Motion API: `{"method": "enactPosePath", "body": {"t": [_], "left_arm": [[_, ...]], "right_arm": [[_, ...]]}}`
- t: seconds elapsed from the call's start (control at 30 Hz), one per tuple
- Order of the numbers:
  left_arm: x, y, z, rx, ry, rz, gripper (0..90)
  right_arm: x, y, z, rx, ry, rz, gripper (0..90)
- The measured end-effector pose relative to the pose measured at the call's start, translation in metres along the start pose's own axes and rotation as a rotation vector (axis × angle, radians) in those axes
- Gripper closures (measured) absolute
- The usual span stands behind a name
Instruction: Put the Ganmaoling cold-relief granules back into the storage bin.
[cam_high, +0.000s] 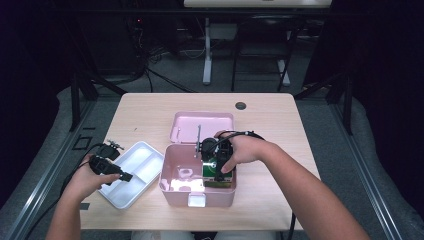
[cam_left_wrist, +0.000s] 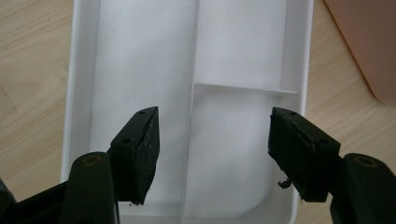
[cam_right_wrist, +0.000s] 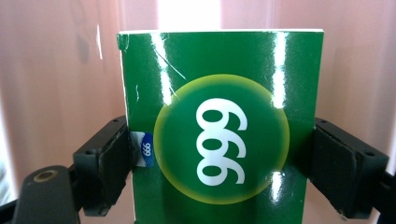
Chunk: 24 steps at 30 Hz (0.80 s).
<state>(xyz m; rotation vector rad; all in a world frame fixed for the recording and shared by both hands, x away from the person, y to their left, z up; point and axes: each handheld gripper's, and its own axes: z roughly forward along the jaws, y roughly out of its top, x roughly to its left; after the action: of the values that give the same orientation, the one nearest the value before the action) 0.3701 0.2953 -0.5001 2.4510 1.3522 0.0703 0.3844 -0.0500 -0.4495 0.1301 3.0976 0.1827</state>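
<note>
A glossy green cardboard box marked 999 sits clamped across its width in the right tongs, standing in the right part of the open pink plastic case mid-desk. Judging by this, the step is stowing it; next comes setting it down and releasing. The left tongs hover wide above the white divided plastic tray at left.

both forearms are bare, no sleeves showing. the left gripper and right gripper are black, with blocky jaws, flat scuffed pads and small round screw holes. a black cable trails from each.
</note>
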Motion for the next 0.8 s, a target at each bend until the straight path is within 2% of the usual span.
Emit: {"method": "enactPosePath", "body": {"t": [0.13,0.4,0.53,0.8], "left_arm": [[0.0,0.0,0.0,0.006,-0.001,0.0,34.4],[0.001,0.0,0.0,0.008,-0.001,0.001,34.4],[0.001,-0.001,0.0,0.009,0.0,-0.007,34.4],[0.001,0.0,0.001,0.009,0.0,0.0,34.4]], "right_arm": [[0.0,-0.002,0.01,0.021,-0.007,0.005,14.7],[-0.002,-0.004,0.014,0.038,-0.017,0.015,13.2],[-0.004,-0.004,0.008,0.006,-0.018,0.038,7.9],[0.002,-0.012,-0.012,-0.03,-0.027,0.041,9.5]]}}
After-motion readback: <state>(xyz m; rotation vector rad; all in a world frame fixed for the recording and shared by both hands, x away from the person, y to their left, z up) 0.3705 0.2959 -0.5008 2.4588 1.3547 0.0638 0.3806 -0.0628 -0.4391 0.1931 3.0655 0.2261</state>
